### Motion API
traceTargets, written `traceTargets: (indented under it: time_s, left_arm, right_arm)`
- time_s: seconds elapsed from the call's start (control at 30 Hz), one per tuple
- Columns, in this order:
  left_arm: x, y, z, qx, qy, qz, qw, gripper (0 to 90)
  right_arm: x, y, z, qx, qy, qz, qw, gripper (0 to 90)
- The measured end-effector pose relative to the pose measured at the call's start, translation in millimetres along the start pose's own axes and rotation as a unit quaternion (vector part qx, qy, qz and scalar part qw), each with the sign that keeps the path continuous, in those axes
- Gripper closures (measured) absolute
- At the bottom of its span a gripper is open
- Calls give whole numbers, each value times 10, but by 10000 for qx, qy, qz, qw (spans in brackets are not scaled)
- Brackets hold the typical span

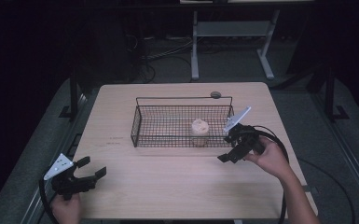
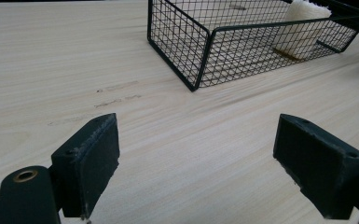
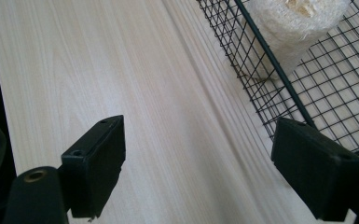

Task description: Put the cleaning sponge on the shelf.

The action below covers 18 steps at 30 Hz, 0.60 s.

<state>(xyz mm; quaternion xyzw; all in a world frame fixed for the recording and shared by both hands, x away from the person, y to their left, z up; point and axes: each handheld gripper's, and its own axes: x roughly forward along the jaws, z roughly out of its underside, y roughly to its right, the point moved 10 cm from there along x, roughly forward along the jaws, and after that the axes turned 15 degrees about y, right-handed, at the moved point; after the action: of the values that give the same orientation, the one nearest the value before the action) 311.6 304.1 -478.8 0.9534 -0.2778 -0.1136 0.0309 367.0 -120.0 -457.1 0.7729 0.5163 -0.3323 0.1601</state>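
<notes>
High view: both grippers, left [image 1: 89, 167] and right [image 1: 229, 147], spread wide (nothing held).

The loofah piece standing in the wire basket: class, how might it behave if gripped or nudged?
The loofah piece looks porous and fibrous, so probably light and squashy. It stands upright on end in the wire basket, so a nudge might tip it. Its rough surface should resist slipping.
</notes>
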Motion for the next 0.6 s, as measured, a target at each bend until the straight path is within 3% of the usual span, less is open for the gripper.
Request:
traceTargets:
  time_s: [0.6]
  left_arm:
    - [8, 13, 2, 6, -4, 2, 10000, 138]
  right_arm:
    - [-33, -70, 263, 122, 110, 26, 9999, 170]
